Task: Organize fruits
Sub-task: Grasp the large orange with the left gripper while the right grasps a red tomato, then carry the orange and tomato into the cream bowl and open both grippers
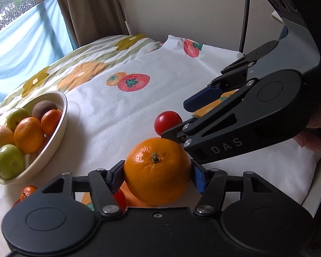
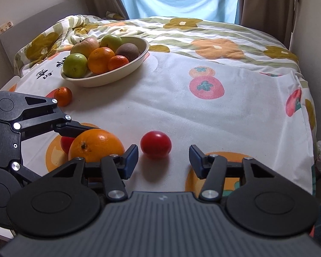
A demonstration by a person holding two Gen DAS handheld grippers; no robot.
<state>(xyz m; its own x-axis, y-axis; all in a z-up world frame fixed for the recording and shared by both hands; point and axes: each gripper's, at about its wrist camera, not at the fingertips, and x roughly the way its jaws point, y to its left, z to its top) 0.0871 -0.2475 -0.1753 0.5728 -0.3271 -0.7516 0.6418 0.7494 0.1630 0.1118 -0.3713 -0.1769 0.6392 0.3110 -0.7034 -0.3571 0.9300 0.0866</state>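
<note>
Wrinkled cotton tablecloth (image 2: 182, 111) with persimmon print. Oval cream bowl (image 2: 109, 79) holds six fruits: two oranges, two green apples, one pear, one fuzzy kiwi. Just outside the bowl: one small mandarin (image 2: 63, 96). Further from the bowl: left gripper (image 1: 158, 174) pinching one dimpled big orange (image 1: 158, 171); right gripper (image 2: 163, 160) half-wide, empty, just short of a smooth red tomato (image 2: 156, 147).

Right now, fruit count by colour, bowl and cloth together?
Orange fruits: 4 (large orange, bowl orange, two mandarins)
Green fruits: 2
Red fruits: 2
Brown kiwi: 1
Yellow-red pear: 1
Total: 10
</note>
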